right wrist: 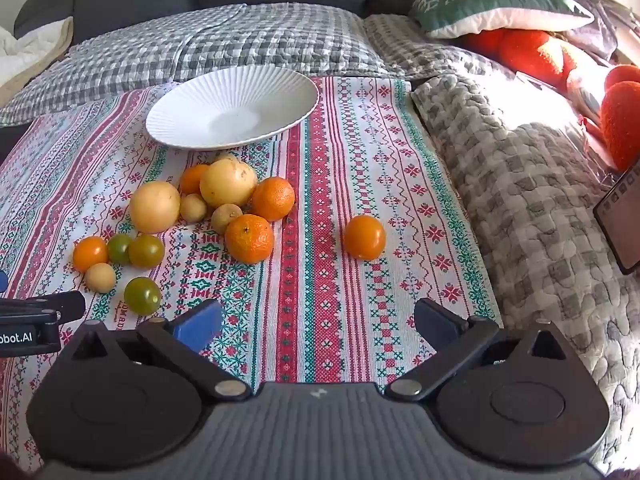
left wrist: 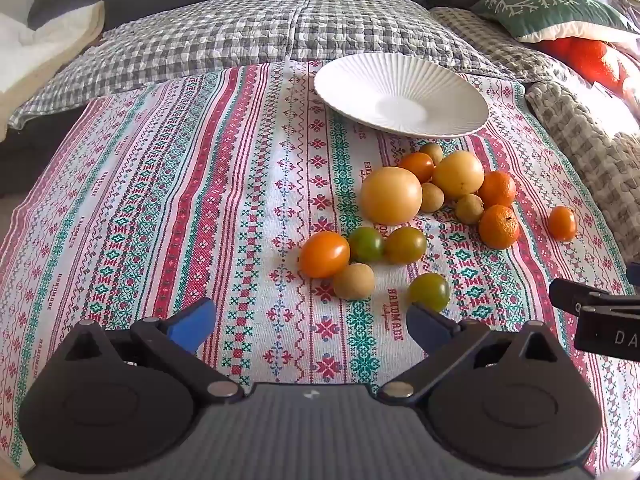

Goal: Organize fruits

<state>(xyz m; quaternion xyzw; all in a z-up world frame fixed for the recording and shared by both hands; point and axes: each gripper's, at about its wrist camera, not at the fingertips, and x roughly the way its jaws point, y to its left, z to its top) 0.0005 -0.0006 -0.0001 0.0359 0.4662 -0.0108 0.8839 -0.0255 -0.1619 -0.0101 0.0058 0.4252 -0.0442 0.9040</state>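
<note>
Both grippers sit wide apart with nothing between the pads: left gripper and right gripper hang over the patterned cloth. Fruit sits loose on the cloth just in front of the white plate, none on it. One small fruit is half hidden behind the yellow ones. A lone orange tomato lies apart. Something dark, maybe a phone, is cut off at the edge.
</note>
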